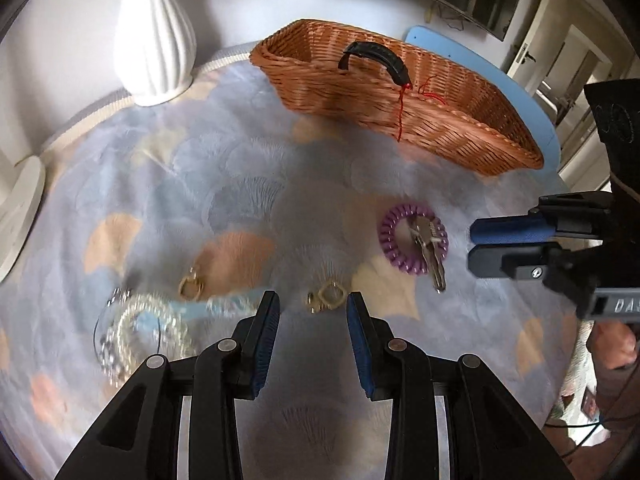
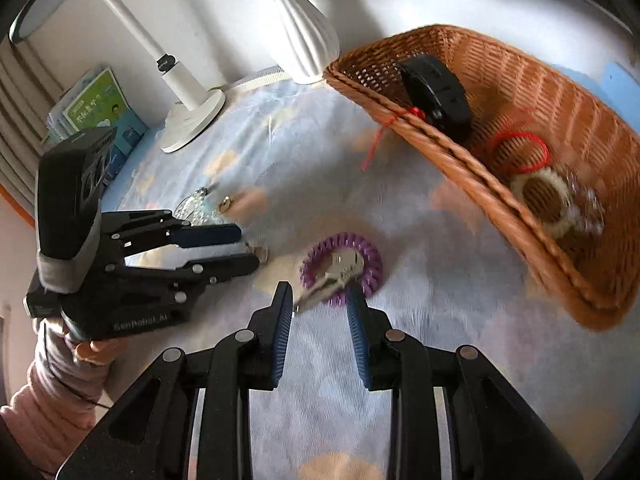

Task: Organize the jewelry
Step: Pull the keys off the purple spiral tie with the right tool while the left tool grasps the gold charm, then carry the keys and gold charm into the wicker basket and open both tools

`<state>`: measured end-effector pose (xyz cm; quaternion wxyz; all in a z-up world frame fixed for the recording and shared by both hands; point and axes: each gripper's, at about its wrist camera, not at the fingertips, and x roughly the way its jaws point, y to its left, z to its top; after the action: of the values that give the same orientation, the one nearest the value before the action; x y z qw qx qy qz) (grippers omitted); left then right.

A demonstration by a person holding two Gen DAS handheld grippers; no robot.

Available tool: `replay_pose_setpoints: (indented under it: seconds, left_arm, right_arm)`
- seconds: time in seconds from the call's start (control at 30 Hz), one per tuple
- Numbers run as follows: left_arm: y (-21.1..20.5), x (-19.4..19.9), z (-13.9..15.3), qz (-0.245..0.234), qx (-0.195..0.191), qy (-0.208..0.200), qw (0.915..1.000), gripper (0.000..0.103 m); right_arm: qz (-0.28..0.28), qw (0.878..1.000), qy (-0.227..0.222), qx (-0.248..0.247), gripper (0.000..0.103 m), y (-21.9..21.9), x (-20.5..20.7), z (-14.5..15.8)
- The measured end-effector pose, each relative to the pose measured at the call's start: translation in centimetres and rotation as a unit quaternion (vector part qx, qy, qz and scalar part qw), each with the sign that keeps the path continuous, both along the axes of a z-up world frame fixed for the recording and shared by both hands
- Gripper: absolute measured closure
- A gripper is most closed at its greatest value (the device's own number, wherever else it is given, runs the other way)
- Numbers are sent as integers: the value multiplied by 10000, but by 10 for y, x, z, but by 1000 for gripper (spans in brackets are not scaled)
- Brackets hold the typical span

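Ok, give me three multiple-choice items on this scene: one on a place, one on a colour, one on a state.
1. Where does the black watch lie?
A. on the cloth by the lamp
B. in the wicker basket, against its wall
C. held by the left gripper

2. What colour is the coiled ring that carries the keys?
A. purple
B. green
C. white

3. How do the jaws of the right gripper stand?
A. shut on the keys
B. shut on nothing
C. open, nothing between them

Answers:
1 B: the watch leans on the inner wall, beside a red cord.
2 A: the coil shows purple in both views.
3 C: a wide gap shows, with the ring just ahead.
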<state>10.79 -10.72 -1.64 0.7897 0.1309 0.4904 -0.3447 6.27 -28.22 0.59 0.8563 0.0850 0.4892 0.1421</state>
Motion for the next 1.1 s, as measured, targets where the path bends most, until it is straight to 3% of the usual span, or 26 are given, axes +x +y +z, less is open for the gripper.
replay_pose_setpoints:
  seconds: [0.07, 0.2, 0.43, 0.53, 0.67, 0.9, 1.1]
  left_arm:
    - [-2, 4, 0, -24, 9, -16, 10000, 67]
    - [-6, 1, 0, -90, -2, -90, 9999, 67]
    - [-6, -10, -1, -373, -47, -137, 9992, 67]
    - [-5, -10, -1, -360, -42, -192, 9992, 70]
    - [-1, -7, -1, -286, -100, -183, 9994, 92]
    - [10, -9, 11, -217, -431, -63, 9988, 93]
    - [19, -15, 29, -148, -684, -5, 9976, 93]
  right_arm:
    - [-51, 9996, -45, -283, 72, 6, 6, -4]
    - [-76, 9992, -12, -394, 72, 8, 16, -14]
    - [212, 9935, -236, -1097, 73, 31, 18, -18]
    - [335, 9939, -245, -1020, 79, 34, 19, -19]
    - [441, 9943, -267, -931, 80, 31, 16, -18]
    - [433, 9960, -563, -542, 84, 15, -8, 7]
    - [414, 9976, -556, -52, 84, -3, -29, 19]
